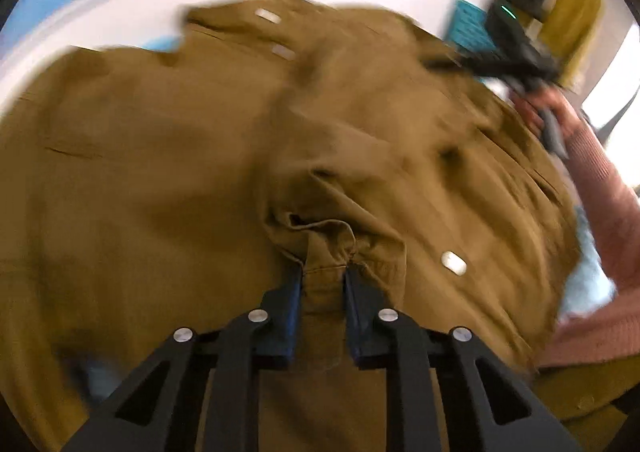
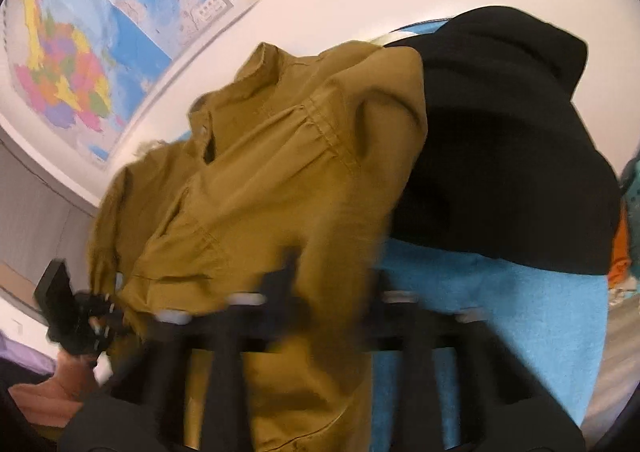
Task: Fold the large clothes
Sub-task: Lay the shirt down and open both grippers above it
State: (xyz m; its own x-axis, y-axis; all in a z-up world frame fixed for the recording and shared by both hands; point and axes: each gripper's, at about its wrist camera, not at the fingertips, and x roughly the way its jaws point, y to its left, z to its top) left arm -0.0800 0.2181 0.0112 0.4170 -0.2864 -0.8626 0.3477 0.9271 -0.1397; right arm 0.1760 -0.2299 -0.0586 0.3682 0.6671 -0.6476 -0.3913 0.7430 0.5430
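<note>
Right wrist view blurs the right gripper (image 2: 332, 284) fingers clenching the shirt (image 2: 256, 172); left gripper (image 1: 323, 272) grips cloth too.

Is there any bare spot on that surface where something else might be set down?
Bare light-blue cloth shows below the black garment and right of the mustard-brown buttoned shirt. A thinner strip appears by the pink sleeve. Elsewhere the shirt covers nearly everything, with the left gripper and right gripper on it.

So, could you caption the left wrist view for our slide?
Left gripper pinching a fold of the mustard shirt, right gripper at its far edge.
</note>
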